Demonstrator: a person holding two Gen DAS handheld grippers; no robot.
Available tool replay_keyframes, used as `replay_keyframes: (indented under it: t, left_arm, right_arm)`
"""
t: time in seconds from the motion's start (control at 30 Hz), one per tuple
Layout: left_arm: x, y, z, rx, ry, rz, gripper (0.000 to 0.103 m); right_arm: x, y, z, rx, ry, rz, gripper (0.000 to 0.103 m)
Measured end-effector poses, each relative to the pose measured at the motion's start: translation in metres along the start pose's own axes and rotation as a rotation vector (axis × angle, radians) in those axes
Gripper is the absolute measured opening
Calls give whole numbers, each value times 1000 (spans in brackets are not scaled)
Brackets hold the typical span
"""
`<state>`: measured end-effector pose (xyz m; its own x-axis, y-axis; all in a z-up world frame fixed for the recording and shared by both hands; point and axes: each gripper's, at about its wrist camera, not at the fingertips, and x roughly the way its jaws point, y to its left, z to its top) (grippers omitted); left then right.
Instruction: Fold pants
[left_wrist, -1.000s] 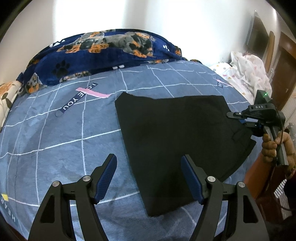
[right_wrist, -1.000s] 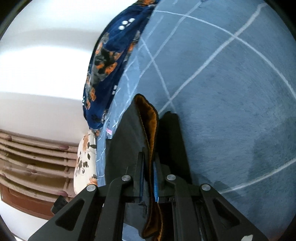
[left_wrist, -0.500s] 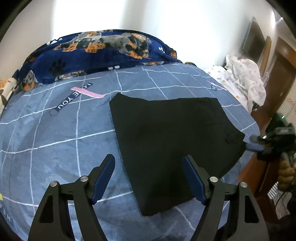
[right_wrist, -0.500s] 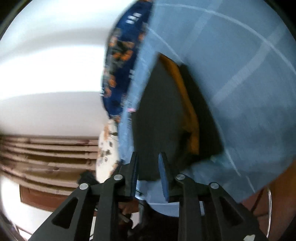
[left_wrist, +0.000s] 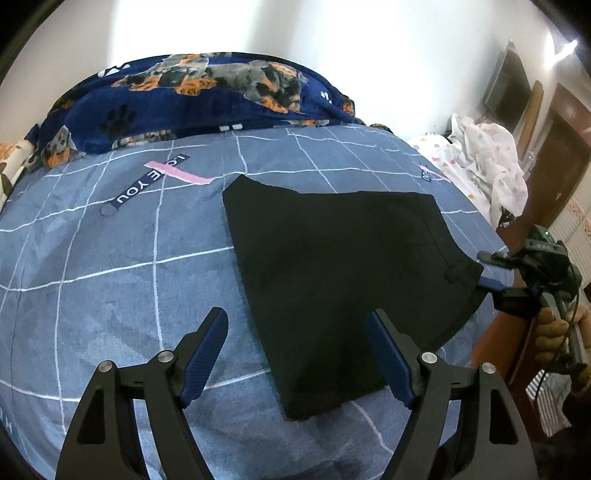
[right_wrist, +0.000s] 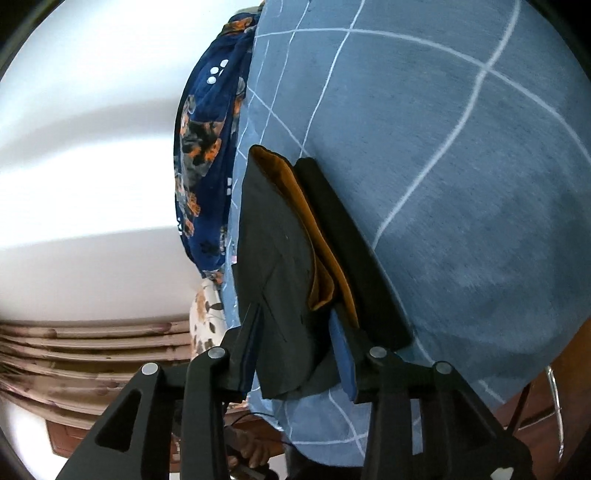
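"LOVE YOU" strip (left_wrist: 149, 183) — blue bedsheet (left_wrist: 110, 258)

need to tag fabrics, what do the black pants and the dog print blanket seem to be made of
Black pants: matte, smooth woven cloth, probably cotton or a blend; it lies flat with crisp edges, and an orange-brown lining shows.
Dog print blanket: likely plush fleece; soft fuzzy sheen, thick rounded folds.

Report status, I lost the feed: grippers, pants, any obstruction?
Left gripper open, hovering over pants. Right gripper open, fingers straddling the waistband edge. Pants folded flat on blue bedspread. Nothing in the way.
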<state>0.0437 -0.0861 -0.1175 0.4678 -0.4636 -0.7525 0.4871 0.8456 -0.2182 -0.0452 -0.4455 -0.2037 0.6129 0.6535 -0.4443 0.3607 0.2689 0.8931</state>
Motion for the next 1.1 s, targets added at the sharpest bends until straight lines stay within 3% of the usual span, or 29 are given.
replay_keyframes:
  t: [0.03, 0.1, 0.3, 0.47, 0.57, 0.77, 1.1]
  left_arm:
    - [-1, 0, 0, -2, -3, 1, 78]
    - [-2, 2, 1, -7, -5, 0, 78]
    - [-8, 3, 2, -15, -18, -4, 78]
    - [-2, 0, 0, -9, 7, -6, 78]
    - [-2, -3, -1, 4, 8, -2, 78]
    - [1, -3, -3, -9, 17, -6, 78]
    - [2, 0, -4, -22, 28, -7, 78]
  right_arm:
    - [1, 2, 0, -21, -7, -24, 12]
    - [2, 11, -2, -68, -27, -58, 13]
    - [-26, 35, -24, -113, -60, 6, 12]
    - [-25, -3, -35, -30, -25, -46, 10]
    - [-21, -29, -35, 44, -18, -30, 9]
    - [-18, -35, -31, 68, 1, -22, 9]
    - [-20, -7, -32, -24, -17, -163, 14]
